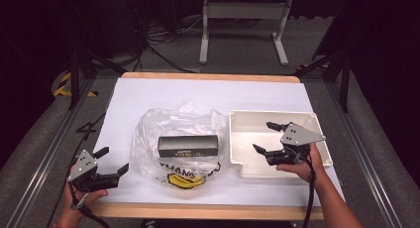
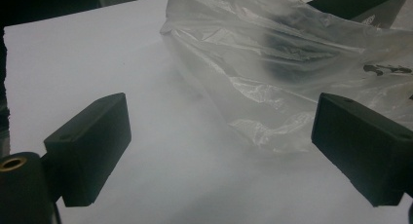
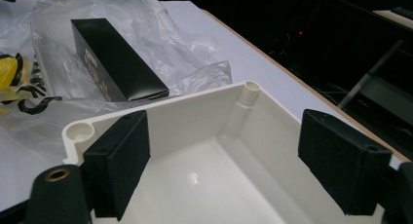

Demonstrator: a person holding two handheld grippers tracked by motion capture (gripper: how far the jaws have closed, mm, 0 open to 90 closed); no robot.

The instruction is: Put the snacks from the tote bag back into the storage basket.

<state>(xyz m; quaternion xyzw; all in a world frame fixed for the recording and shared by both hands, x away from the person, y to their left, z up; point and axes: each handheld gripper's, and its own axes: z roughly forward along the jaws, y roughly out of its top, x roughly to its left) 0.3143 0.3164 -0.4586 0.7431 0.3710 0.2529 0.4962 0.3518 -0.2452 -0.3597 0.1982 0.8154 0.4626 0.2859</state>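
The long black rectangular cardboard box (image 1: 187, 145) lies on the crumpled clear plastic bag (image 1: 163, 124) at table centre, not yet moved, so the job looks barely begun. The right gripper (image 1: 267, 137) hangs over the empty cream plastic tray (image 1: 237, 120), jaws apart w/ nothing between. The left gripper (image 1: 112, 161) is near the bag, jaws apart, empty. Count: 1 box, 1 bag, 1 tray, 2 grippers.

"Where is the box (image 1: 188, 145)?"
"On the plastic bag (image 1: 151, 134), between both grippers. The bag lies just past the left gripper (image 1: 112, 163) fingers. The tub (image 1: 236, 120) sits under the right gripper (image 1: 265, 137) fingers."
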